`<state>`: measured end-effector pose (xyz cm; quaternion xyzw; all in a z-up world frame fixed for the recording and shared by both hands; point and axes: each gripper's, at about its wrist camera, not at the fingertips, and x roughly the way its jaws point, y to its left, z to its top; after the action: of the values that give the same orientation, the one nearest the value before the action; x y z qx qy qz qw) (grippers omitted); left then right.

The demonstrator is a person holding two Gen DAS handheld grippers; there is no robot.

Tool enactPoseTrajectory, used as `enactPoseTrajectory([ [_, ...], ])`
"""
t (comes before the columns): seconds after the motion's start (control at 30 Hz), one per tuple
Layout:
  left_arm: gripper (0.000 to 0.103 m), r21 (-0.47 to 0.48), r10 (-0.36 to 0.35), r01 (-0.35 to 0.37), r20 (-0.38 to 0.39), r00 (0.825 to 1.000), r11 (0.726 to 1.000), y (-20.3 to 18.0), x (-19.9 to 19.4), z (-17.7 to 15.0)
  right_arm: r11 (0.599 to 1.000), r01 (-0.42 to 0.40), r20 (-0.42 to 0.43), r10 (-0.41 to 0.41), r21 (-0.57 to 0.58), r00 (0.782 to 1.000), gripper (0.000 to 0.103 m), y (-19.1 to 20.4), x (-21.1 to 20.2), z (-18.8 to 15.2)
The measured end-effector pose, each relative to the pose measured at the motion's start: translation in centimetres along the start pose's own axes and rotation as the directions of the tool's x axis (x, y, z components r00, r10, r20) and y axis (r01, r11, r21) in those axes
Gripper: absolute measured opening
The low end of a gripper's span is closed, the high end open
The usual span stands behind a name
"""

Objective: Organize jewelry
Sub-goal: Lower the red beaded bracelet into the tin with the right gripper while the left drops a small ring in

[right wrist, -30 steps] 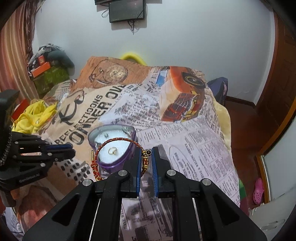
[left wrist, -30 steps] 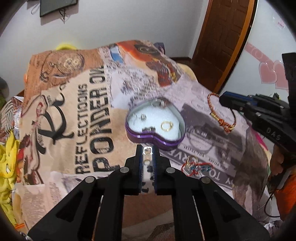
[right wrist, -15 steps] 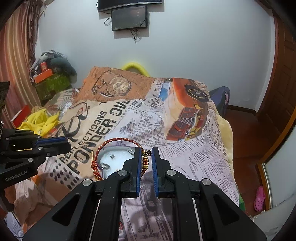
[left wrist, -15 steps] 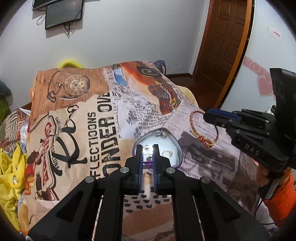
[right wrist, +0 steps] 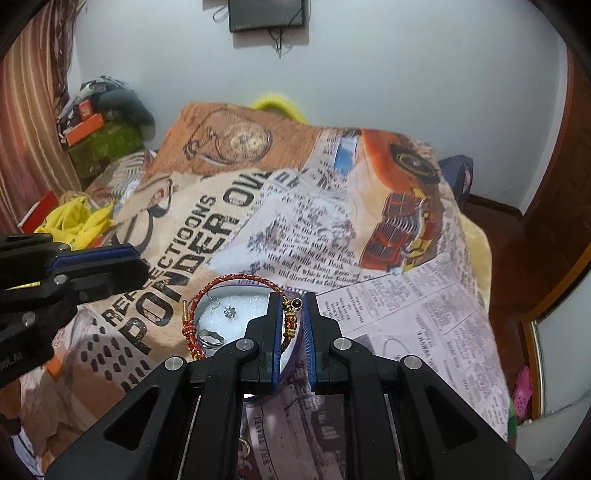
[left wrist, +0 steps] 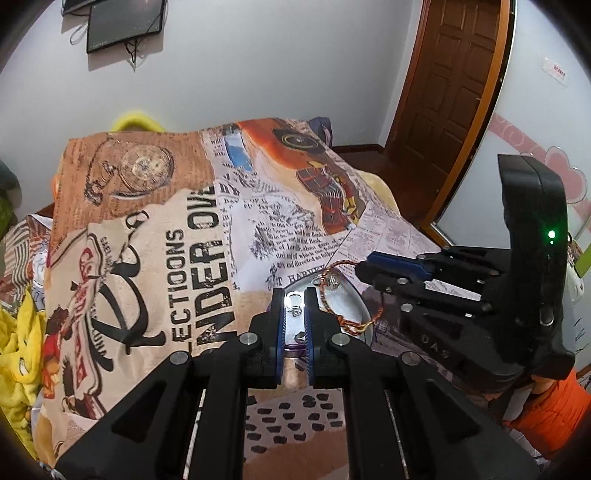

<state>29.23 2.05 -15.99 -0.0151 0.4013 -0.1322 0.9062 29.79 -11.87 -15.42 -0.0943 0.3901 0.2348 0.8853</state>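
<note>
A purple heart-shaped box (right wrist: 236, 306) with a white lining lies on the printed bedspread and holds small rings and an earring. My right gripper (right wrist: 291, 310) is shut on a red and gold braided bracelet (right wrist: 221, 282) and holds it over the box. The bracelet also shows in the left wrist view (left wrist: 345, 321), hanging from the right gripper (left wrist: 373, 264). My left gripper (left wrist: 294, 301) is shut on a small silver ring (left wrist: 294, 298) just above the box (left wrist: 347, 306). The left gripper also shows at the left of the right wrist view (right wrist: 122, 264).
The bedspread (left wrist: 177, 236) covers the bed. Yellow cloth (left wrist: 14, 339) lies at its left edge. A brown door (left wrist: 450, 92) stands at the back right. A screen (right wrist: 266, 14) hangs on the wall. Boxes and clutter (right wrist: 96, 129) sit at the far left.
Both grippers have risen and drawn together over the heart-shaped box. The right gripper has carried the bracelet over the box. The left gripper still holds the ring.
</note>
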Motion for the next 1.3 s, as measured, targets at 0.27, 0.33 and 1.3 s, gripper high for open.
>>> enactPoseTrajectory([
  [0.27,0.008,-0.020,-0.017,0.015,-0.079,0.997,1.000,0.5,3.6,-0.2,1.000,-0.018,-0.044,0.018,0.001,0.999,0.010,-0.1,1.2,0.3],
  [0.33,0.008,-0.023,-0.016,0.014,-0.092,0.996,1.000,0.5,4.2,-0.3,1.000,-0.024,-0.047,0.024,-0.003,0.999,0.010,-0.1,1.3,0.3],
  [1.3,0.027,0.023,0.007,-0.005,-0.096,0.995,1.000,-0.8,0.6,-2.0,1.000,-0.025,-0.016,0.025,0.016,1.000,0.030,-0.7,-4.1,-1.6],
])
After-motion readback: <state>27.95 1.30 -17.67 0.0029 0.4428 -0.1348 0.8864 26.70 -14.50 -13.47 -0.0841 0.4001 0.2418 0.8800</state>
